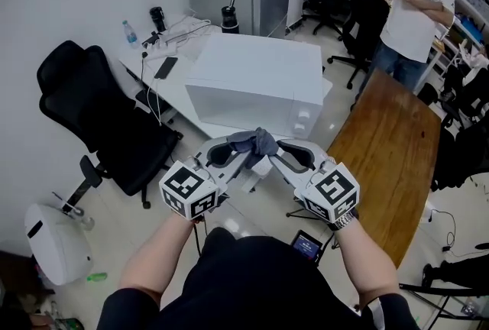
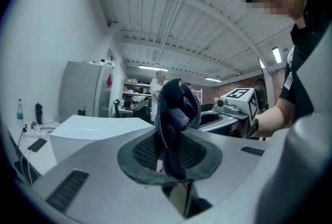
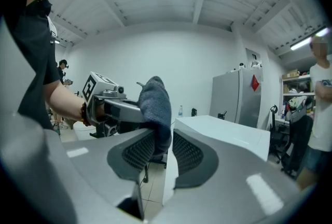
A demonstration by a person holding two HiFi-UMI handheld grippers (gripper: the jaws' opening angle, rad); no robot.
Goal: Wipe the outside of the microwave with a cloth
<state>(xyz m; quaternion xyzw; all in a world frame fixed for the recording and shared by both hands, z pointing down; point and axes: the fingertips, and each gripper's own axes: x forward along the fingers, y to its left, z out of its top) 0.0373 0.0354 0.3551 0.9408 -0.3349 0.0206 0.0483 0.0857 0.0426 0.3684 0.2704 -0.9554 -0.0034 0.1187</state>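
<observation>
Two claws, one cloth rn. The left claw (image 2: 174,140) is narrow and clamped on the dark grey cloth (image 1: 256,141), which sits right btwn its pads and bunches up above the tips. The right claw (image 3: 165,137) is narrow too and nips the same cloth at its tips, afaict. So the rag bridges tip to tip, w/ both claws angled in toward each other and held up in the air in front of the person's body. The white microwave (image 1: 260,84) is just beyond the claw tips, door shut, on a white desk (image 1: 179,84). The cloth isn't touching it. From the left claw the microwave is off to the left of the jaws, and from the right claw it's off to the right. A black office chair (image 1: 99,114) is further out on the left claw's side, and a wooden table (image 1: 390,160) is out past the right claw. A 2nd person (image 1: 416,8) stands well beyond the microwave w/ arms folded.
</observation>
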